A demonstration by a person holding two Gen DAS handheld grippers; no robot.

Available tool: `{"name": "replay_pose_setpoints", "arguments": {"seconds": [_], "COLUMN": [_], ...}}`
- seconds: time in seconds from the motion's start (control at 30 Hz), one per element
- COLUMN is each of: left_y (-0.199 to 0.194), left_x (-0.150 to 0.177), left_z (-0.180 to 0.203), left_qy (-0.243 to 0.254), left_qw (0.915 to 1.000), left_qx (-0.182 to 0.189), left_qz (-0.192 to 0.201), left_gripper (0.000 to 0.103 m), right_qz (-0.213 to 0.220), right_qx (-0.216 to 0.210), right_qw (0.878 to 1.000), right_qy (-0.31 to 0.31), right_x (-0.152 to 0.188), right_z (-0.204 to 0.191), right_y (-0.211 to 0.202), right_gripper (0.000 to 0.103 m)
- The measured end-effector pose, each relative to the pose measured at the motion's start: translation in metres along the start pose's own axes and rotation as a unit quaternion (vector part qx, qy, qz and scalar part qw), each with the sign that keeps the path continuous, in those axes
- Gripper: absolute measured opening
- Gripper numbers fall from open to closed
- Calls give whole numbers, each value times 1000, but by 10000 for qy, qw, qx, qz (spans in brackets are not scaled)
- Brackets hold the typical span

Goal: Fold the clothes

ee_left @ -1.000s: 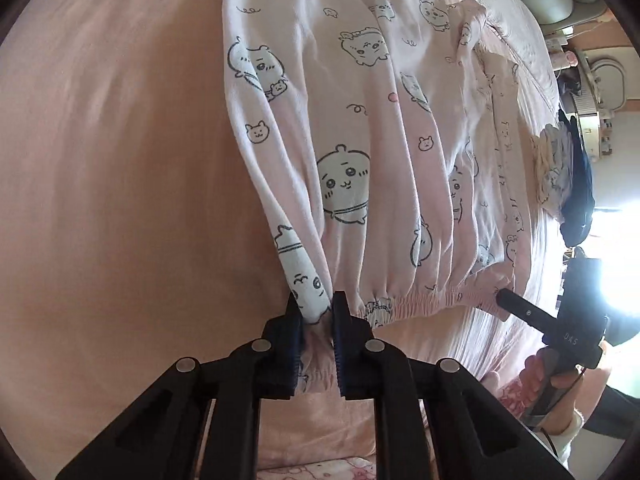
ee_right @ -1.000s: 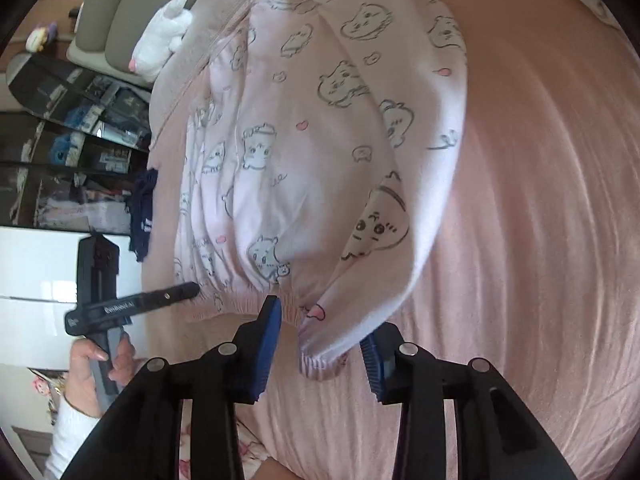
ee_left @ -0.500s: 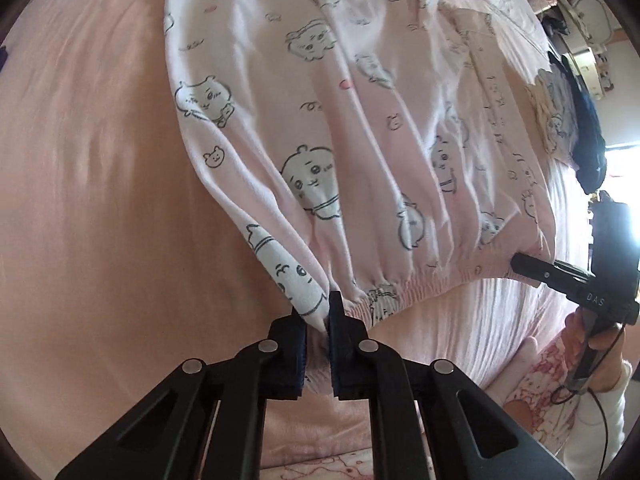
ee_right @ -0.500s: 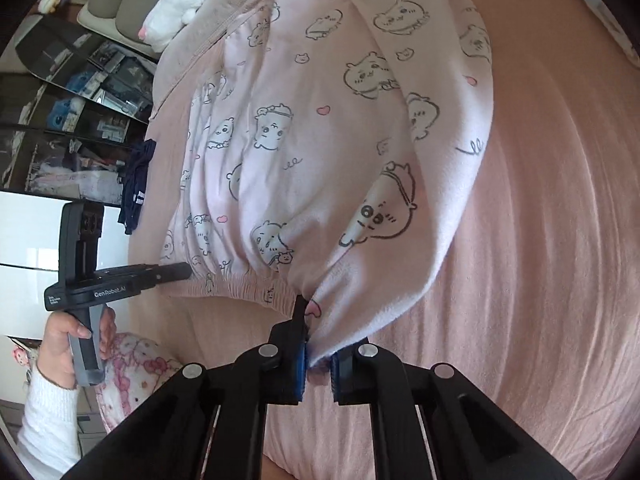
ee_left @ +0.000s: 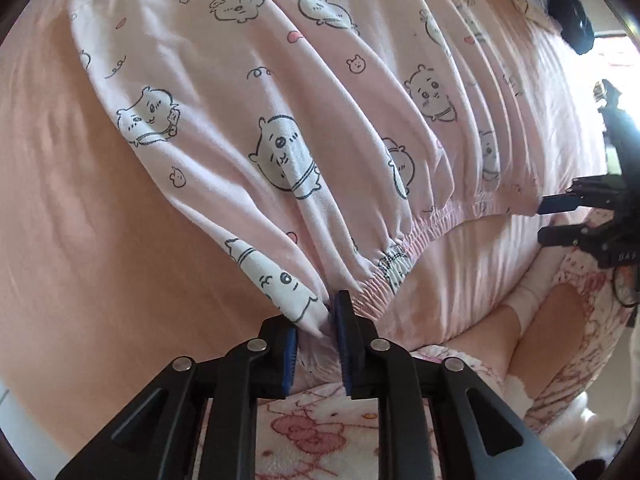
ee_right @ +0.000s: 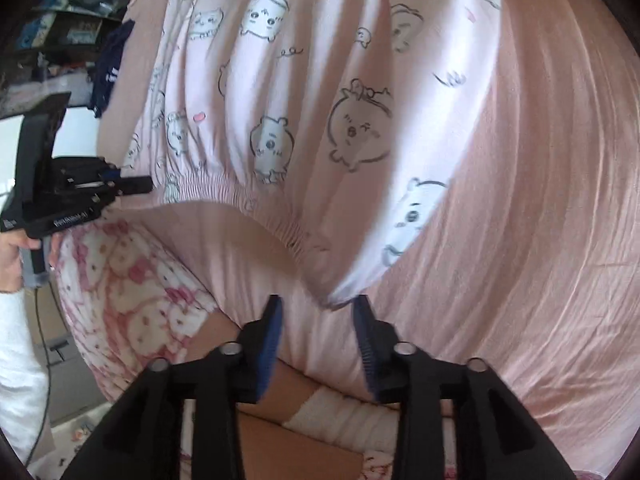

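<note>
A pale pink top with cartoon animal prints (ee_left: 304, 92) lies on a pink bed sheet (ee_left: 60, 200), its elastic hem toward me. My left gripper (ee_left: 320, 320) is shut on the hem corner beside the sleeve cuff. In the right wrist view the same top (ee_right: 320, 80) spreads ahead, and its near corner (ee_right: 340, 296) hangs just in front of my right gripper (ee_right: 318, 320), which is open with the cloth outside its jaws. Each gripper also shows in the other's view: the right one (ee_left: 580, 208) and the left one (ee_right: 80, 196).
My legs in pink printed pyjamas (ee_right: 132, 292) are at the bed's near edge. A dark navy garment (ee_left: 568, 12) lies at the far side of the bed. Dark shelves (ee_right: 60, 20) stand beyond the bed.
My right gripper has opened and let go of the hem corner it held half a second ago. Both grippers have pulled back toward the bed's near edge; the left one stays shut on the hem.
</note>
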State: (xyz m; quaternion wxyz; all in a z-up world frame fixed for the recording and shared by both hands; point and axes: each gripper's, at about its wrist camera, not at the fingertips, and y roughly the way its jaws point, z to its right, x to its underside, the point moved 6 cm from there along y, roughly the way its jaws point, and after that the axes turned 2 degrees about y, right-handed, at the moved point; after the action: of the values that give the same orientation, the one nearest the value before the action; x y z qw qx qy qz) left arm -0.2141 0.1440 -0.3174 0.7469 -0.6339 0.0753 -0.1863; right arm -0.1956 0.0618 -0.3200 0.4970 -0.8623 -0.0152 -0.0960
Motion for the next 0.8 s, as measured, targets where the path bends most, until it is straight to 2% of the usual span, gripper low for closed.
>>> {"name": "replay_pose_setpoints", "arguments": {"seconds": [0.03, 0.07, 0.1, 0.13, 0.2, 0.23, 0.27, 0.37, 0.47, 0.53, 0.57, 0.6, 0.67, 0.7, 0.73, 0.77, 0.8], "left_y": [-5, -11, -16, -22, -33, -40, -45, -42, -39, -38, -39, -39, -35, -38, -41, -44, -48], "left_x": [2, 4, 5, 7, 11, 11, 4, -29, -61, -83, -93, -98, -98, -95, -92, -89, -86], "left_z": [-7, -15, -22, -30, -44, -70, -94, -96, -98, -99, -105, -112, -114, -123, -131, -140, -148], "left_qy": [19, 37, 56, 74, 111, 175, 260, 420, 578, 684, 739, 787, 806, 722, 639, 555, 471], "left_qw": [9999, 9997, 9993, 9988, 9974, 9949, 9912, 9860, 9790, 9732, 9733, 9771, 9829, 9831, 9832, 9832, 9832], "left_qx": [-41, -81, -122, -163, -244, -489, -724, -651, -577, -527, -456, -408, -476, -517, -558, -599, -640], "left_qz": [112, 225, 337, 450, 674, 867, 1077, 1474, 1869, 2130, 2125, 1933, 1587, 1601, 1616, 1630, 1644], "left_gripper": [46, 73, 83, 83, 83, 83, 83, 83, 83, 83, 83, 83, 83, 83, 83, 85, 90], "right_qz": [56, 351, 714, 1076, 1796, 2100, 2270, 2751, 2761, 2803, 2696, 2589, 2242, 2145, 2053, 2061, 2070], "right_qx": [113, 78, 70, 70, 466, 776, 1076, 1960, 2272, 2395, 2375, 2354, 2296, 2302, 2316, 2496, 2670], "right_qw": [9999, 9993, 9974, 9942, 9826, 9746, 9676, 9385, 9278, 9221, 9258, 9295, 9406, 9424, 9439, 9401, 9361], "right_qy": [-80, -94, -71, -49, -57, -117, -268, -716, -1066, -1180, -1173, -1166, -1108, -1130, -1148, -1066, -976], "right_x": [1, -2, -6, -9, -19, -25, -34, -62, -102, -125, -136, -147, -163, -163, -162, -158, -155], "right_z": [-2, -6, -6, -7, -6, -6, -7, -13, -28, -23, -19, -15, 1, 13, 26, 40, 54], "right_y": [-3, -17, -35, -52, -86, -100, -104, -118, -99, -90, -80, -70, -49, -44, -40, -48, -57], "right_gripper": [57, 59, 59, 63, 71, 72, 72, 72, 72, 72, 72, 72, 72, 72, 73, 73, 80]}}
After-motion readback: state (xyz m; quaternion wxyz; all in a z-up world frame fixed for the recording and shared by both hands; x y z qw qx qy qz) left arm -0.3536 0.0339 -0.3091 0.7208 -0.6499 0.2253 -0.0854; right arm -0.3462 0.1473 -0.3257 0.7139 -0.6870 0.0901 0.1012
